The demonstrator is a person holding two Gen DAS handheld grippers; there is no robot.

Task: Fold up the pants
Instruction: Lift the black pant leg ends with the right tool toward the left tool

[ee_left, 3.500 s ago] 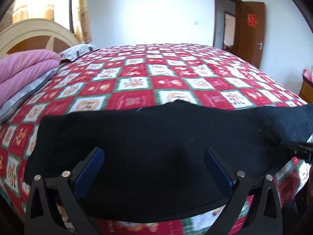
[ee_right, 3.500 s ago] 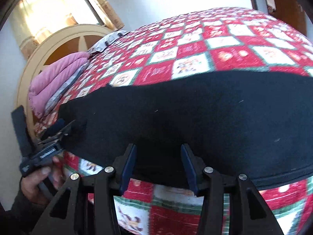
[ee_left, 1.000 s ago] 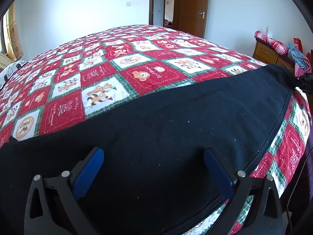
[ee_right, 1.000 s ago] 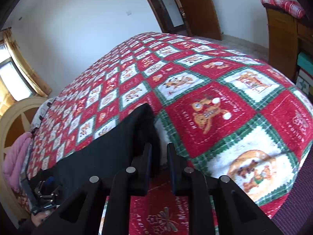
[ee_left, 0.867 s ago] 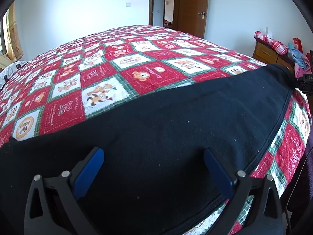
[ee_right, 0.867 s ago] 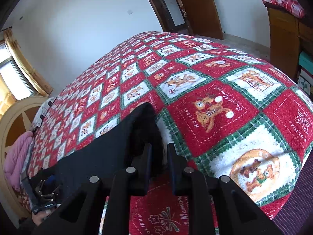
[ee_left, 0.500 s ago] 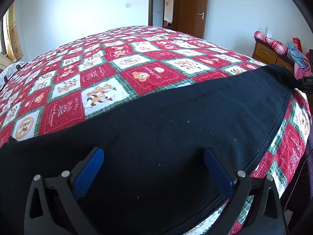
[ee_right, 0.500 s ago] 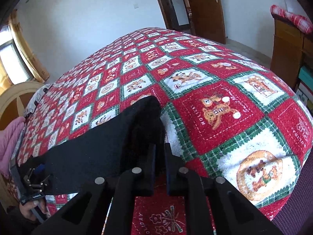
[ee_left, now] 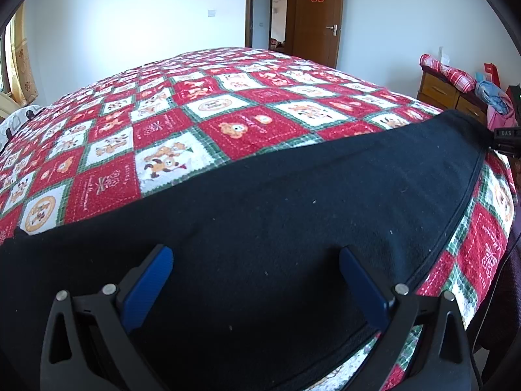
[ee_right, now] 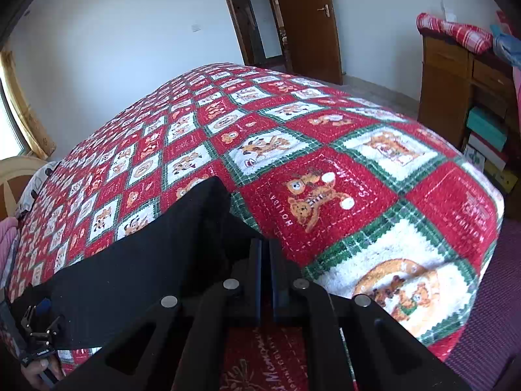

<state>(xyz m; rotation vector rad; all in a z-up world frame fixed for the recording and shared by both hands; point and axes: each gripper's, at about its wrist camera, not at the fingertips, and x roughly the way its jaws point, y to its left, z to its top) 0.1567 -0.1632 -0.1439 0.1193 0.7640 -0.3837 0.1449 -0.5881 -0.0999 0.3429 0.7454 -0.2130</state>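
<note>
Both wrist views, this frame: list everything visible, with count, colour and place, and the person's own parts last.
pants: one, black, laid along the bed's near edge
bedspread: one, red, white and green checked, covering the bed
door: one, brown, far wall
dresser: one, brown wood, right of bed
plaid cloth: one, red and white, on dresser
left gripper: one, black with blue pads, open over pants
right gripper: one, black, shut on the pants' end

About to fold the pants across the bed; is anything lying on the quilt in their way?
Nothing visible does. Beyond the black pants the quilt shows only its pattern, and the right gripper is shut on their end.
</note>
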